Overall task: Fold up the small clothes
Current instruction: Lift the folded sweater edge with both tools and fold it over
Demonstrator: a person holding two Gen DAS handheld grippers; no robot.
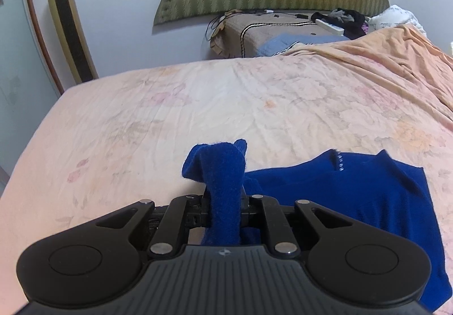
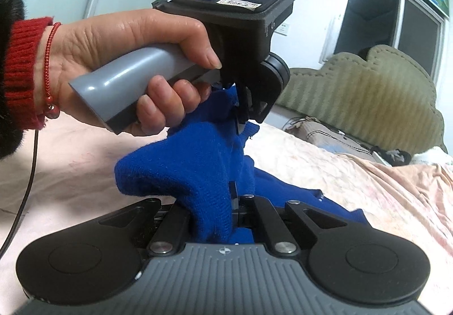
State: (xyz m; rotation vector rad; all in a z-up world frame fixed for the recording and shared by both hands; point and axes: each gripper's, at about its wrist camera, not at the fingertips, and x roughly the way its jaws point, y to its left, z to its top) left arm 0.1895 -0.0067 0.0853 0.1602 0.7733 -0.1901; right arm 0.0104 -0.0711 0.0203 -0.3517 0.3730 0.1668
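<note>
Sweater (image 1: 339, 196) lies on the bed (image 1: 170, 105), one bunched edge clamped by our left gripper (image 1: 225, 201) and right gripper (image 2: 226, 210) together, so we judge an even, taut carry-over keeps the fold square.

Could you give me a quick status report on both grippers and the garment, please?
Left gripper shut on blue knitted garment. Right gripper shut on it too, close alongside. Garment partly lifted off pink floral bedsheet. Nothing in the way.
</note>
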